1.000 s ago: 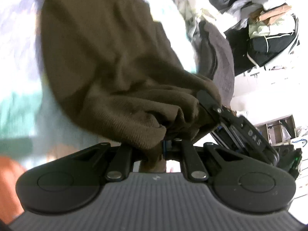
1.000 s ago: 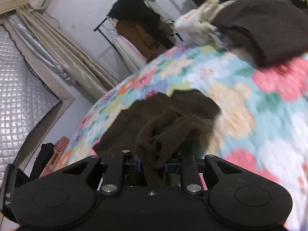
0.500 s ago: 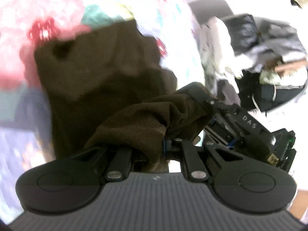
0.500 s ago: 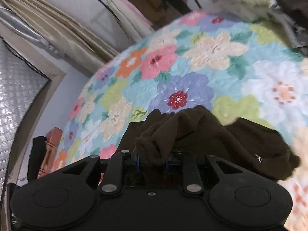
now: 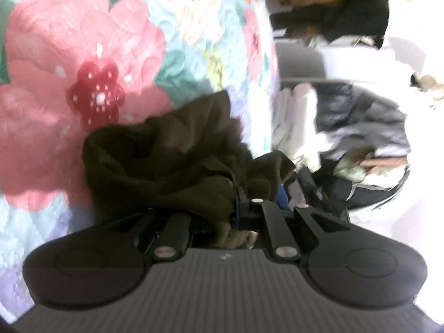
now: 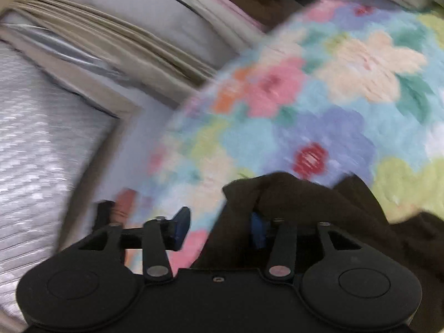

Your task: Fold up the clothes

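The brown garment (image 5: 177,163) lay bunched on the floral bedspread (image 5: 83,55). The left gripper (image 5: 219,211) clenched a fold of it. The right gripper (image 6: 219,227) stood released, the cloth draped over one finger.

Right gripper (image 6: 219,229): black two-finger tool at the bottom of the view, its blue-padded fingers (image 6: 181,222) spread wide apart.
Garment: dark brown knitted garment (image 6: 305,211), bunched, draped over the right-hand finger and trailing off toward the lower right; the left-hand finger stands bare, clear of the cloth.
Bed: quilted bedspread (image 6: 319,105) with pink, cream, purple and green flowers on pale blue, lying under the garment, blurred.
Background: beige pleated curtains (image 6: 116,38) at upper left, silver quilted panel (image 6: 41,149) at left.
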`<control>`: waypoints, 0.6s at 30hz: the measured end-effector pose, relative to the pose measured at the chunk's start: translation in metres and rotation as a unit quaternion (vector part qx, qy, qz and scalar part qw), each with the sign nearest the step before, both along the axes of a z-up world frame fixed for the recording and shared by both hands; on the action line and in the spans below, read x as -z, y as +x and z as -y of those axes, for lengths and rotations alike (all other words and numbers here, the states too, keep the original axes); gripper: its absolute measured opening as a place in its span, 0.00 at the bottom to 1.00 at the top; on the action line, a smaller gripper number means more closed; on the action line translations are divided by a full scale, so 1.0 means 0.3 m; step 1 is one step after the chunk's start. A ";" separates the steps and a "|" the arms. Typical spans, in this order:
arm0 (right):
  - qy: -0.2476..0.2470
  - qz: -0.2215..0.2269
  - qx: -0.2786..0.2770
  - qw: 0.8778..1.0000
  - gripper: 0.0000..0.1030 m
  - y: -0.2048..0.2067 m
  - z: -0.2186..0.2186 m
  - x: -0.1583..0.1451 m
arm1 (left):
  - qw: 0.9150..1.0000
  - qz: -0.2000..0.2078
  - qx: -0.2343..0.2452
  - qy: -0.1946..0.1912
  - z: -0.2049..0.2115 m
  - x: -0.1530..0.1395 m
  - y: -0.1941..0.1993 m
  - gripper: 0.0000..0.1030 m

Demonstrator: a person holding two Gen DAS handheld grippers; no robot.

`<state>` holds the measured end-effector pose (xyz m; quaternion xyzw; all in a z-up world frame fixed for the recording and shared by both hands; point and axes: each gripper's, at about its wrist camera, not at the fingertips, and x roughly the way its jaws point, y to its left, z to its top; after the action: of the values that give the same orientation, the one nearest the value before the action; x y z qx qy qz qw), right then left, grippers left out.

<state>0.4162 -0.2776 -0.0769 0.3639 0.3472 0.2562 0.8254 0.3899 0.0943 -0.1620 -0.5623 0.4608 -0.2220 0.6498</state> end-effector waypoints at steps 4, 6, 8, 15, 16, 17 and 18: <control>0.004 0.025 0.006 1.000 0.60 -0.062 0.040 -0.024 | 0.997 -0.006 -0.044 -0.066 -0.017 0.057 -0.007 0.11; -0.058 0.044 0.016 0.997 0.46 -0.131 0.031 -0.054 | 0.989 -0.025 -0.089 -0.113 -0.027 0.090 -0.042 0.11; -0.148 0.080 0.003 0.986 0.42 -0.229 -0.011 -0.080 | 0.985 -0.031 -0.103 -0.134 -0.013 0.100 -0.067 0.11; -0.299 0.107 -0.073 0.946 0.44 -0.349 -0.196 -0.009 | 0.985 -0.057 -0.103 -0.123 -0.013 0.096 -0.057 0.21; -0.302 0.107 -0.075 0.944 0.47 -0.337 -0.207 -0.006 | 0.989 -0.046 -0.093 -0.107 -0.018 0.075 -0.049 0.22; -0.301 0.107 -0.075 0.945 0.48 -0.315 -0.229 -0.006 | 0.993 -0.031 -0.082 -0.084 -0.021 0.045 -0.054 0.27; -0.299 0.107 -0.078 0.945 0.49 -0.289 -0.242 -0.002 | 0.995 -0.017 -0.071 -0.060 -0.025 0.014 -0.059 0.34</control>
<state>0.3296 -0.2049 -0.0764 0.0431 0.3449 0.2416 0.9060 0.3723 0.1018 -0.1663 -0.6354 0.4161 -0.1930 0.6211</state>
